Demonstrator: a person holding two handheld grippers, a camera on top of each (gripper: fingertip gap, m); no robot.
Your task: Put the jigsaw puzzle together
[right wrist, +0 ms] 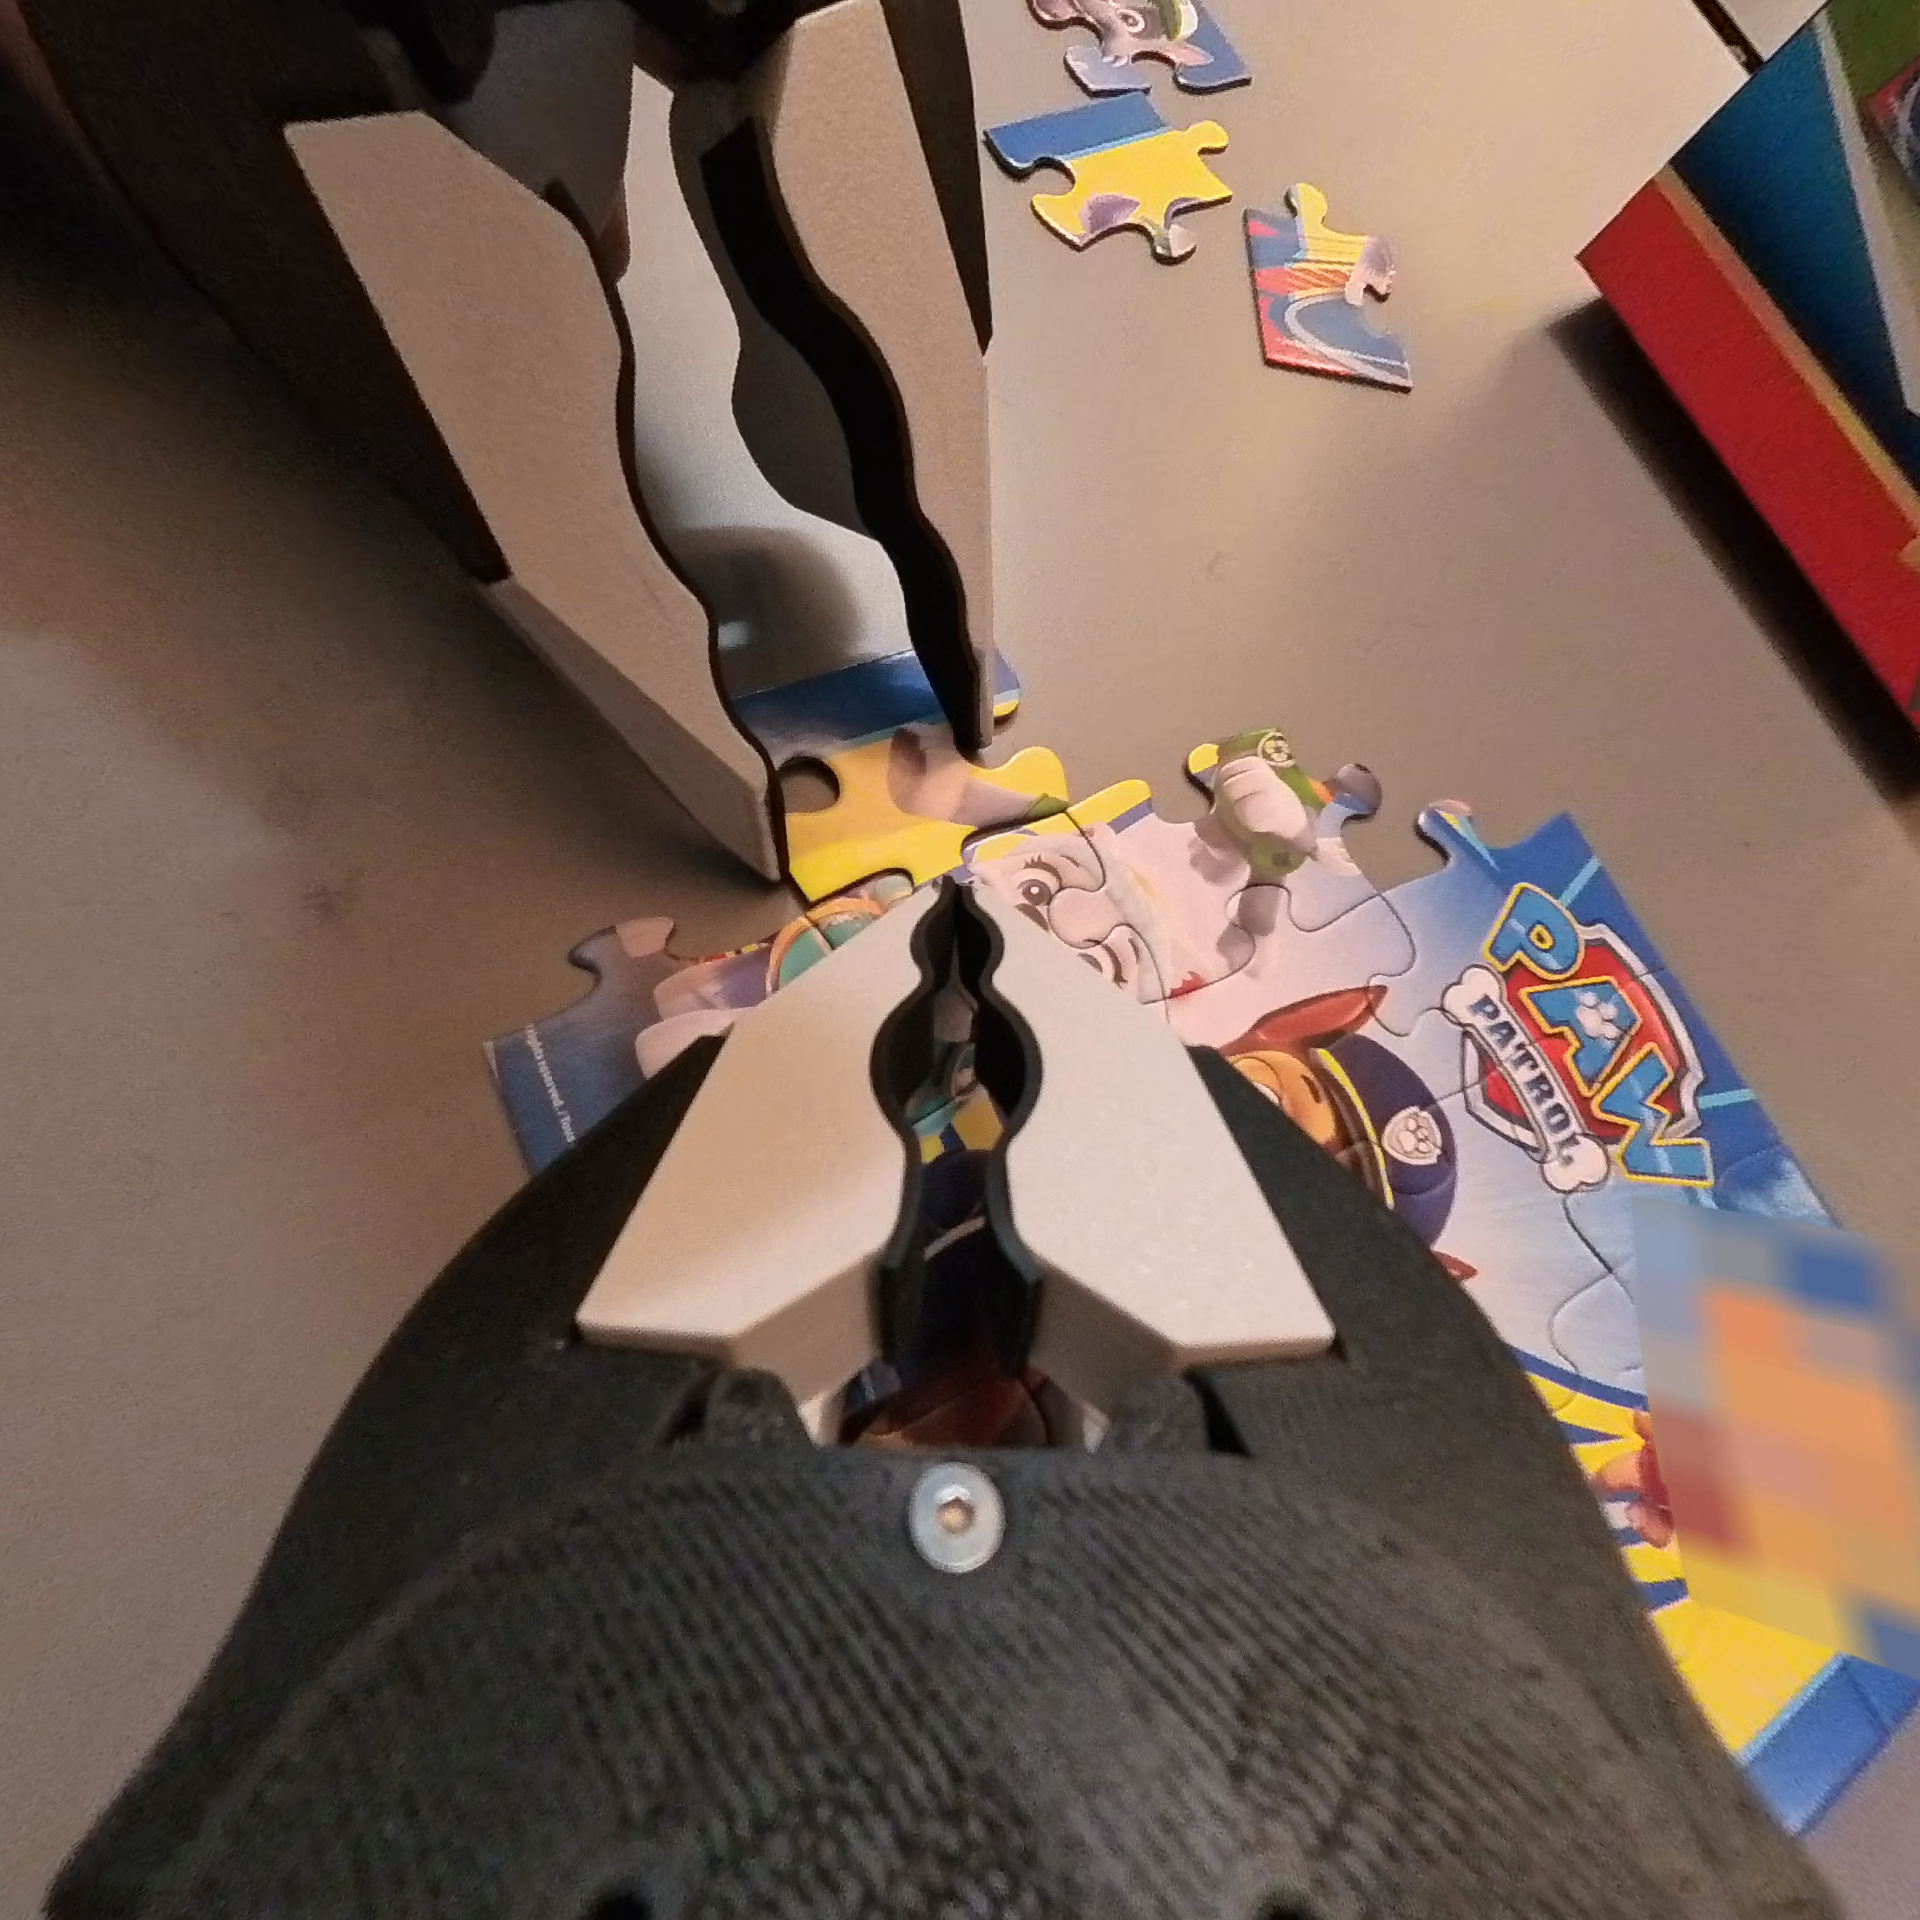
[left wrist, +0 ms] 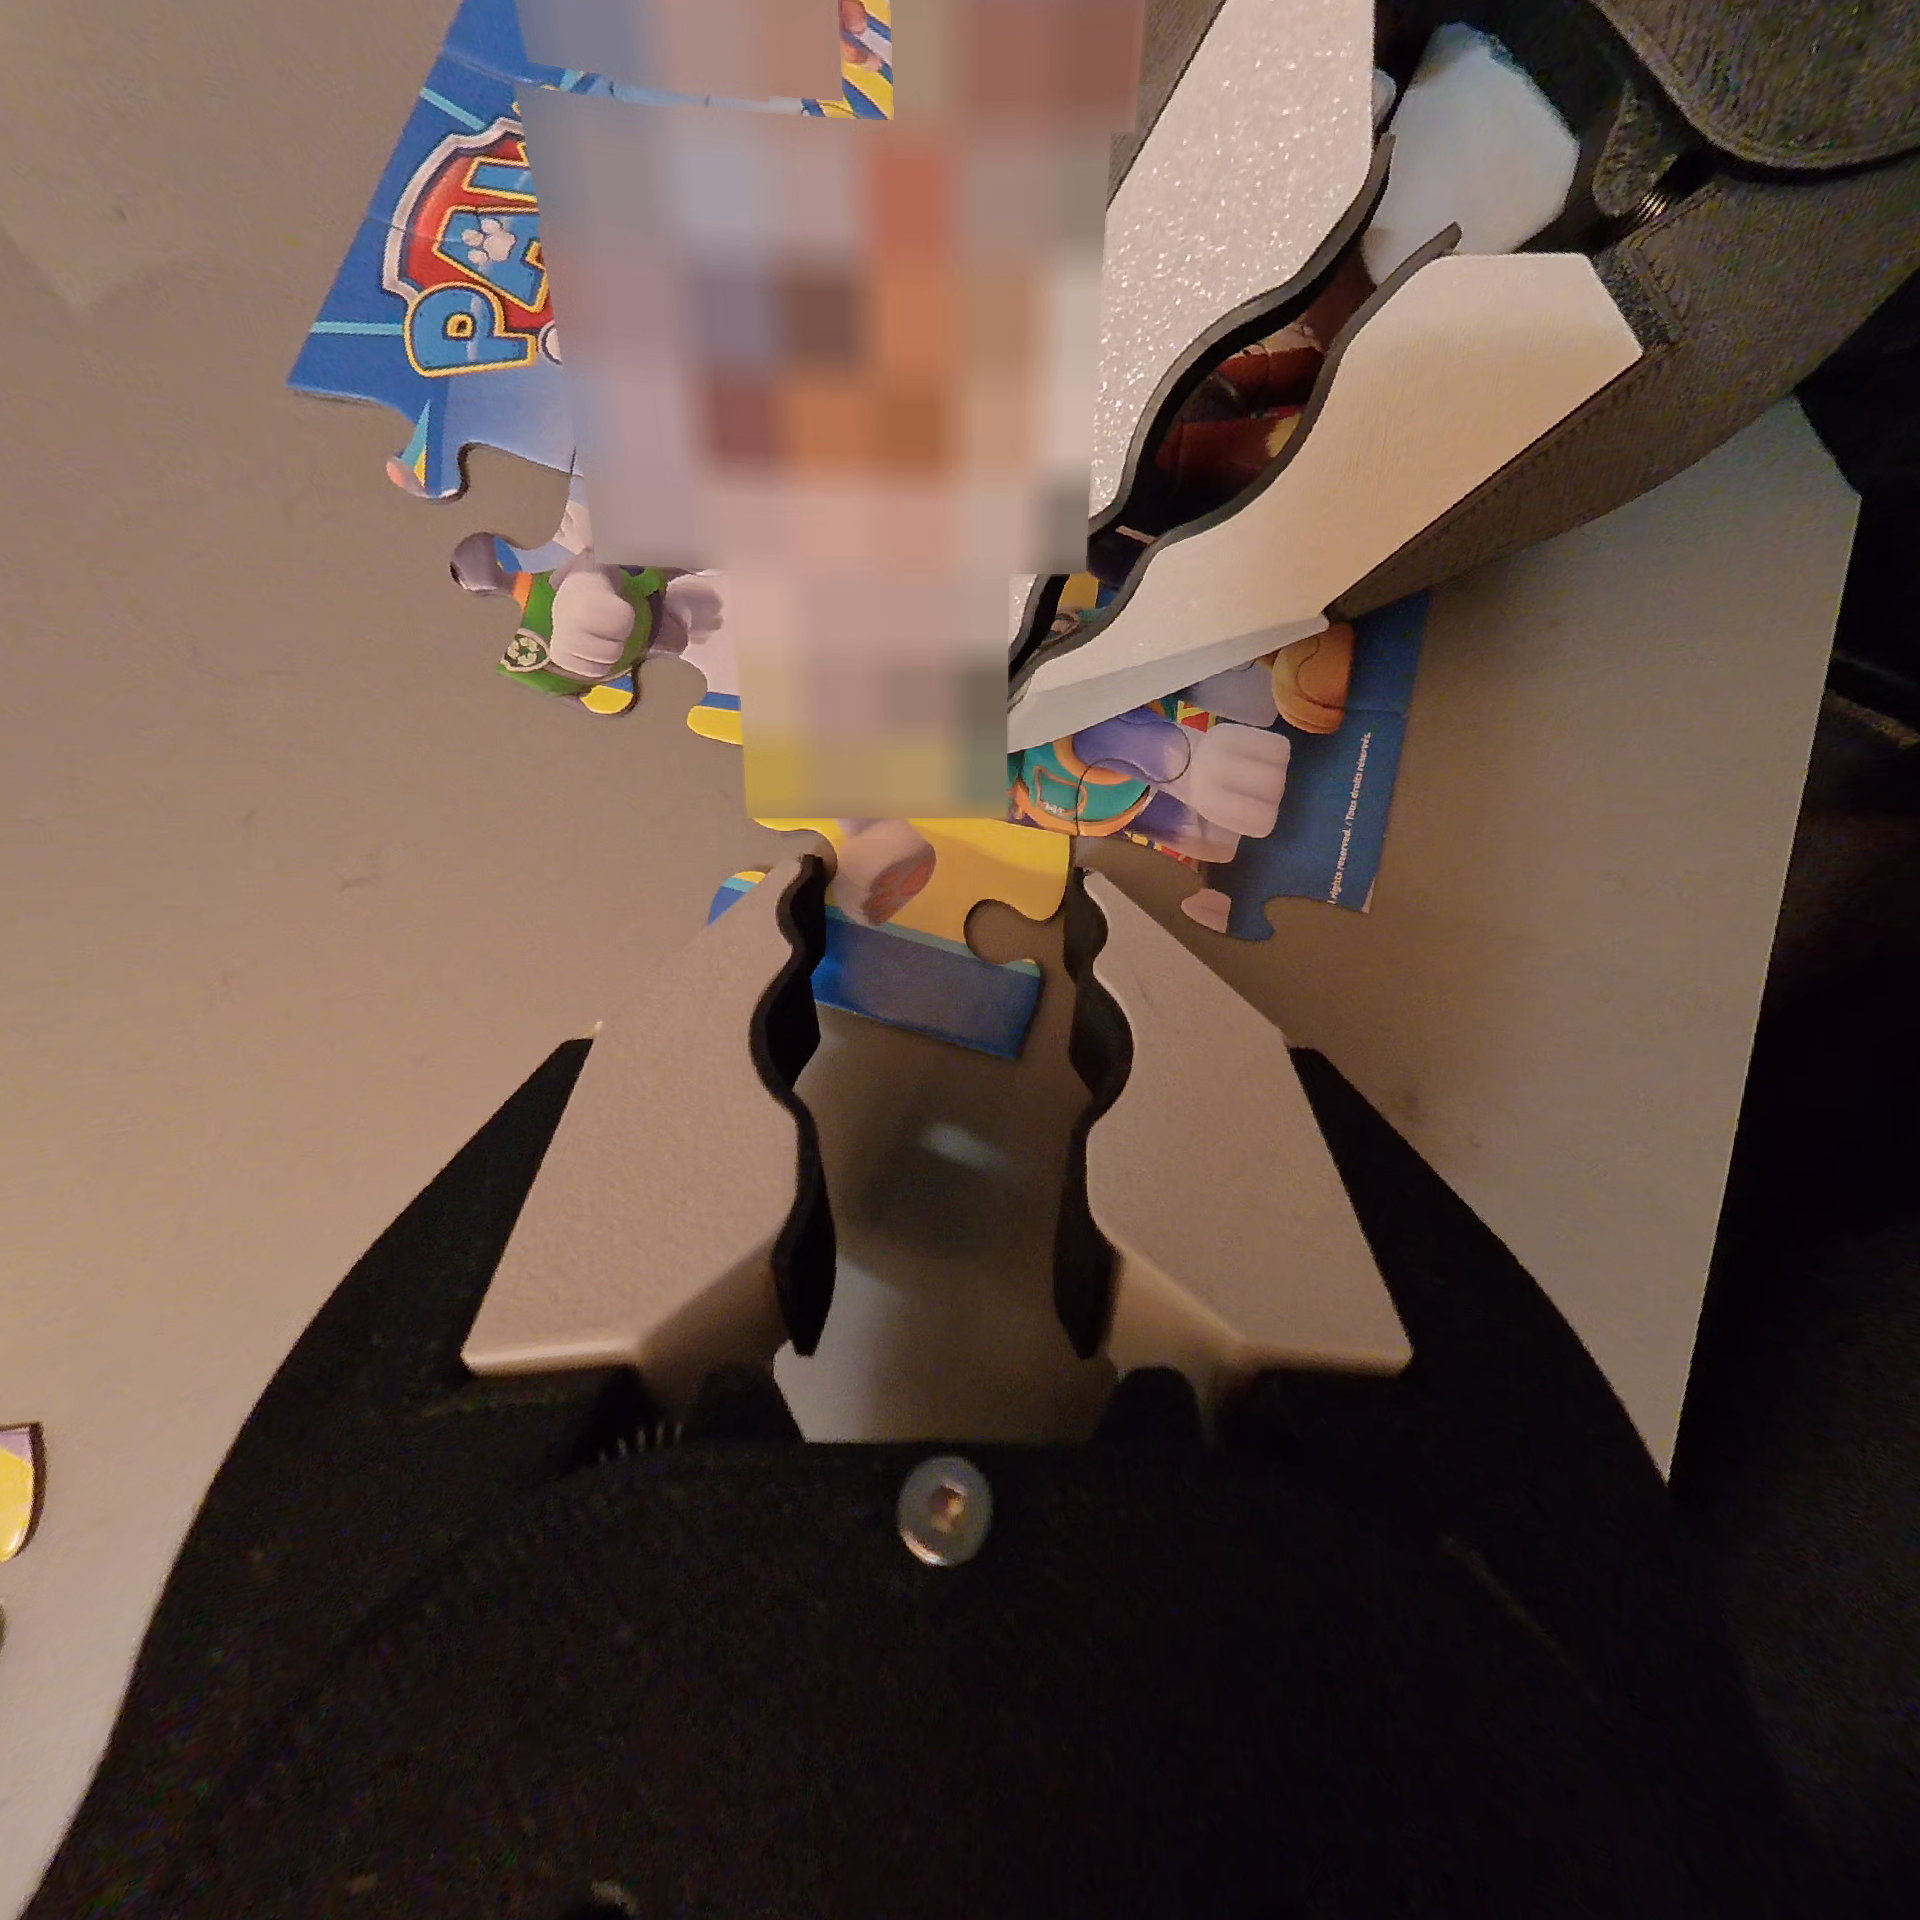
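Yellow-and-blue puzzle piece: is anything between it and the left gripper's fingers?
Nothing visible. The left gripper is right at the yellow-and-blue puzzle piece, open fingers at its two sides; the shut right gripper sits beside, over the assembled puzzle.

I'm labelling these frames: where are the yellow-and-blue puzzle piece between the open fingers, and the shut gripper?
Yellow-and-blue puzzle piece [left wrist: 935, 935]: left wrist view, its yellow-blue boundary.
Shut gripper [right wrist: 956, 896]: right wrist view, at its meeting fingertips.

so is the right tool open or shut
Shut. In the right wrist view the right tool has its fingertips meeting at the front, with nothing pinched between them, poised above the assembled puzzle.
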